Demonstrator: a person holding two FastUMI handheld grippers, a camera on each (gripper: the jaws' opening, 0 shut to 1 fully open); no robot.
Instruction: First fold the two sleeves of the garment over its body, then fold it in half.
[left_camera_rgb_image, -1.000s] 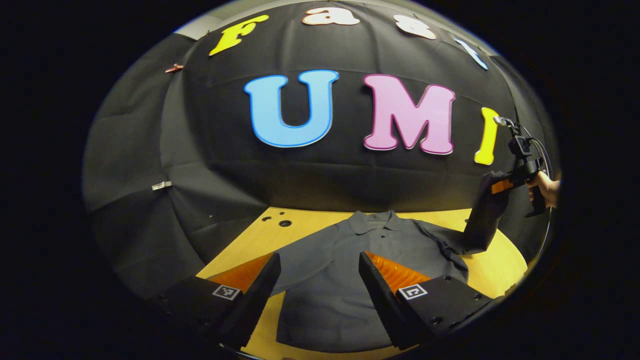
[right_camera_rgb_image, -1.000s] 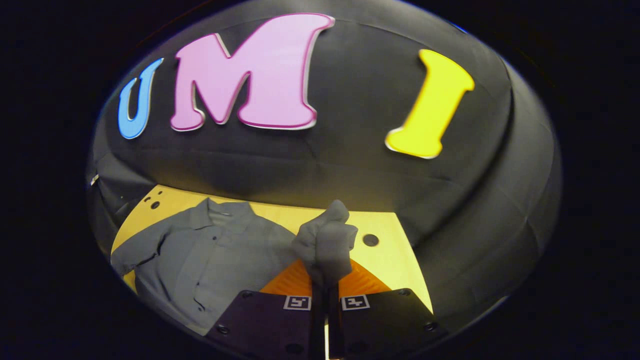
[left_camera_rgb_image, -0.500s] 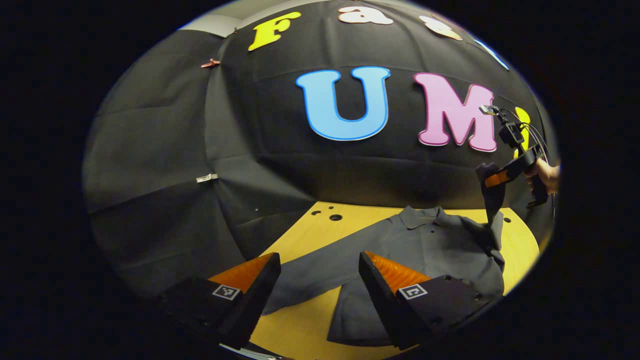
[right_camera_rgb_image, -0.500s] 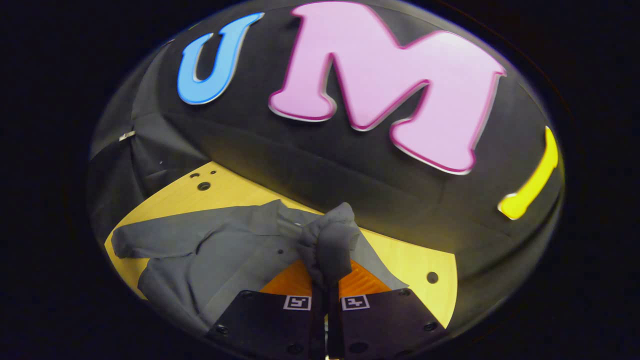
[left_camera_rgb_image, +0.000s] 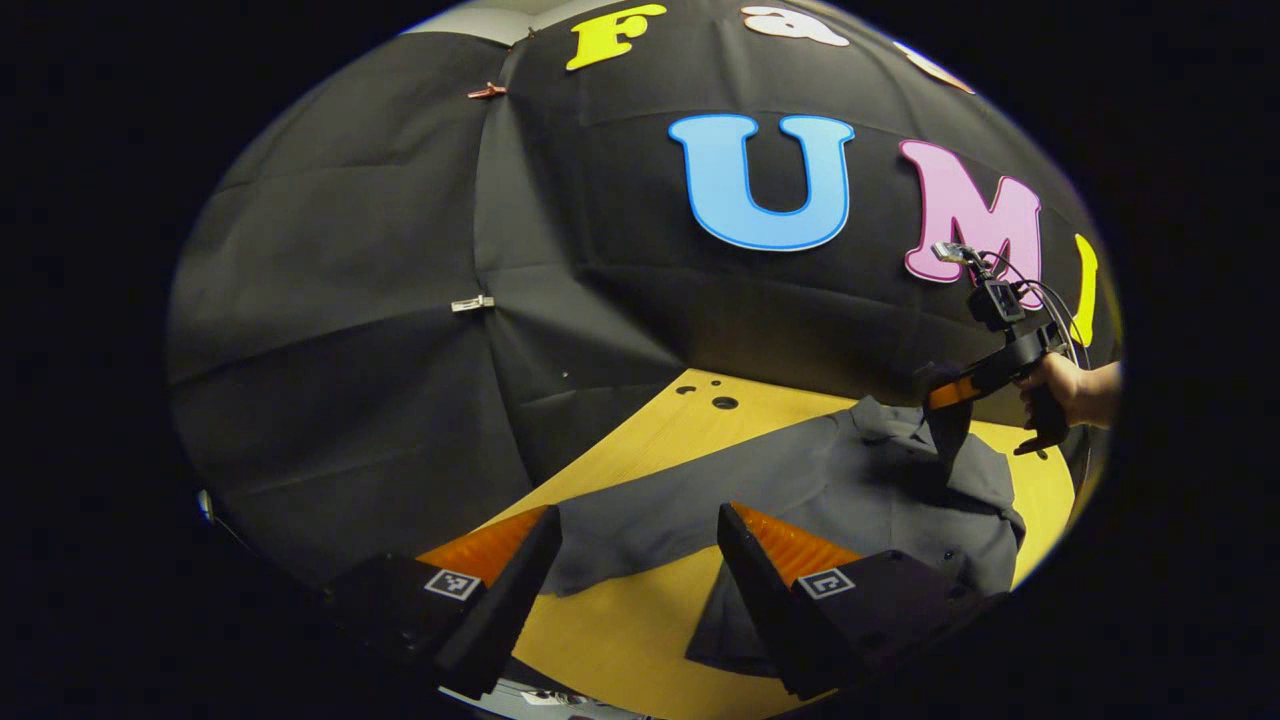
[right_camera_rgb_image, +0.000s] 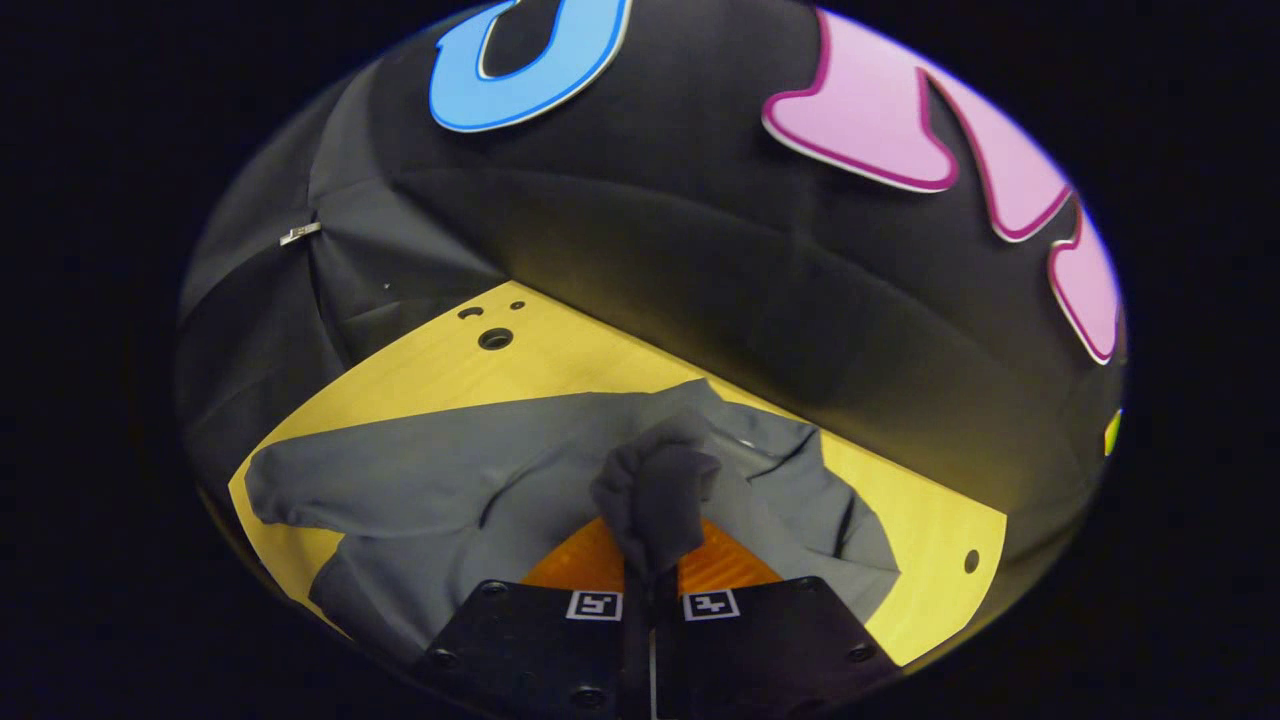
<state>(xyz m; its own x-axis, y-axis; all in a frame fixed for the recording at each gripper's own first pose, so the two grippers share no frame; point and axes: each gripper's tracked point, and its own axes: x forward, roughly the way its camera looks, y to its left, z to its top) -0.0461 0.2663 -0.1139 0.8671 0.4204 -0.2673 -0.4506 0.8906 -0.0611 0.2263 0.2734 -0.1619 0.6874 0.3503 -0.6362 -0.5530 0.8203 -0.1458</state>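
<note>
A dark grey polo shirt (left_camera_rgb_image: 860, 490) (right_camera_rgb_image: 470, 480) lies front up on the yellow wooden table (left_camera_rgb_image: 630, 630). One sleeve (left_camera_rgb_image: 640, 525) stretches flat toward my left gripper (left_camera_rgb_image: 638, 555), which hovers open just above the sleeve's end. My right gripper (right_camera_rgb_image: 652, 560) is shut on the bunched end of the other sleeve (right_camera_rgb_image: 655, 495) and holds it over the shirt's chest near the collar. In the left gripper view that right gripper (left_camera_rgb_image: 948, 392) and the hand (left_camera_rgb_image: 1060, 385) holding it hang above the shirt at the right.
Black cloth walls (left_camera_rgb_image: 400, 300) close the table in at the back and left. Small round holes (left_camera_rgb_image: 724, 403) (right_camera_rgb_image: 494, 338) mark the table's far corner, and another hole (right_camera_rgb_image: 970, 561) sits near the right edge.
The right gripper has carried its sleeve inward and lower, from beside the shirt to over its chest. The left gripper has swung left, from over the body to the outstretched sleeve's end.
</note>
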